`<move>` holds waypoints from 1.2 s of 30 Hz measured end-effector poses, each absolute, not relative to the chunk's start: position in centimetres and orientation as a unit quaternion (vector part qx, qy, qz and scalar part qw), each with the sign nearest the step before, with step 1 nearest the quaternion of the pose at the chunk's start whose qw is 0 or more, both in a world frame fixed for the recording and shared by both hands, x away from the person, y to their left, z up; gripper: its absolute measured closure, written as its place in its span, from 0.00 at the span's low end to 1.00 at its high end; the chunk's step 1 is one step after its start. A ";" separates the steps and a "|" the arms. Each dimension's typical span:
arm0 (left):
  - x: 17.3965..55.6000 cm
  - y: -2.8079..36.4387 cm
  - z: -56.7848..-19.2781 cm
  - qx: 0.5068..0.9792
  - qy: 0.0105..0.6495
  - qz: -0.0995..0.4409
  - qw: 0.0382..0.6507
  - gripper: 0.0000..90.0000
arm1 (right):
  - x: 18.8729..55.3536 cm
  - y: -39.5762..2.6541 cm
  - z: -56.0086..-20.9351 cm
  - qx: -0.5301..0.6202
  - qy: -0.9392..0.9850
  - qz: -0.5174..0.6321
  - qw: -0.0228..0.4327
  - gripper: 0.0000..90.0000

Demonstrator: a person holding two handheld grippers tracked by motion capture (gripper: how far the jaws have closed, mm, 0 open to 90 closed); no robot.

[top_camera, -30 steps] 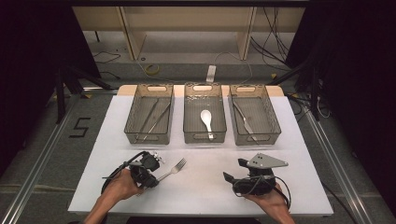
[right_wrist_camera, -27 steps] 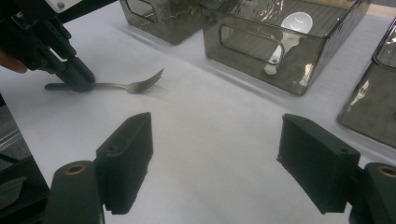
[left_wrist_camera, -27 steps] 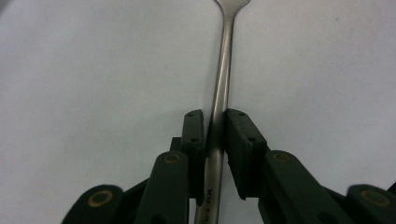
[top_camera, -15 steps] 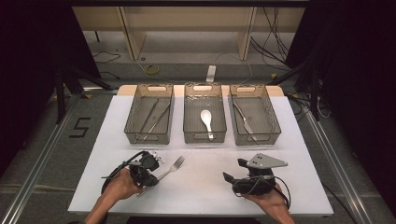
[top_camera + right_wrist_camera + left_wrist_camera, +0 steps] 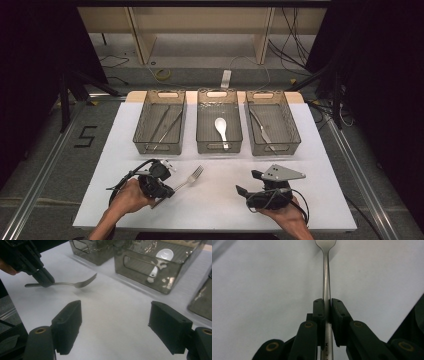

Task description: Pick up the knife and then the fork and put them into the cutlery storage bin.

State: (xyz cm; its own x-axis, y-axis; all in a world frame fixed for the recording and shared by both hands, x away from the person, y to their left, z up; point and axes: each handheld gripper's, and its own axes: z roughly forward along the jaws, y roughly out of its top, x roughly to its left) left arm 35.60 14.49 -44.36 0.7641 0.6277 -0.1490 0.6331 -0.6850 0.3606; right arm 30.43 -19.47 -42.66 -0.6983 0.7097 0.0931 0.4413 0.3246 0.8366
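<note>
A metal fork (image 5: 193, 175) lies at the front left of the white table top (image 5: 215, 205), tines toward the bins. My left gripper (image 5: 171, 190) is shut on its handle; its jaws have just been closing. In the left gripper view both pads (image 5: 319, 311) press the handle (image 5: 326, 285) between them. The right gripper view shows the left gripper (image 5: 46, 281) holding the fork (image 5: 75, 284), whose tines sit slightly above their shadow. My right gripper (image 5: 247, 182) rests at the front right, open, and there is bare table between its jaws (image 5: 115, 322).
Three clear bins stand in a row at the back. The left bin (image 5: 159, 147) holds long thin utensils, the middle bin (image 5: 219, 146) a white spoon (image 5: 221, 127), the right bin (image 5: 274, 146) a knife (image 5: 261, 127). The table edge runs close in front of both hands.
</note>
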 end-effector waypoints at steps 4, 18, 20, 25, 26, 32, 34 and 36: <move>35.2 13.2 -44.0 0.923 0.320 -0.031 0.210 0.91 | 30.1 -18.0 -42.4 0.327 0.813 0.457 0.149 0.30; 34.2 9.7 -43.8 0.937 0.273 -0.074 0.206 0.91 | 28.6 -12.8 -43.5 0.191 0.882 0.394 0.175 0.33; 34.1 9.1 -43.8 0.939 0.266 -0.079 0.204 0.91 | 28.4 -12.3 -43.8 0.173 0.890 0.381 0.181 0.34; 34.0 8.2 -43.6 0.942 0.253 -0.088 0.203 0.91 | 28.2 -11.3 -44.6 0.138 0.906 0.355 0.183 0.38; 34.0 8.1 -43.5 0.943 0.249 -0.089 0.202 0.91 | 28.2 -11.1 -44.8 0.132 0.909 0.350 0.183 0.40; 33.8 7.2 -43.2 0.945 0.240 -0.094 0.201 0.91 | 28.3 -10.3 -45.5 0.104 0.920 0.325 0.193 0.48; 33.8 7.0 -43.0 0.946 0.234 -0.096 0.203 0.91 | 28.5 -10.2 -45.7 0.098 0.922 0.320 0.195 0.51; 33.9 6.9 -42.9 0.946 0.234 -0.099 0.201 0.91 | 28.5 -10.1 -45.8 0.090 0.923 0.315 0.200 0.54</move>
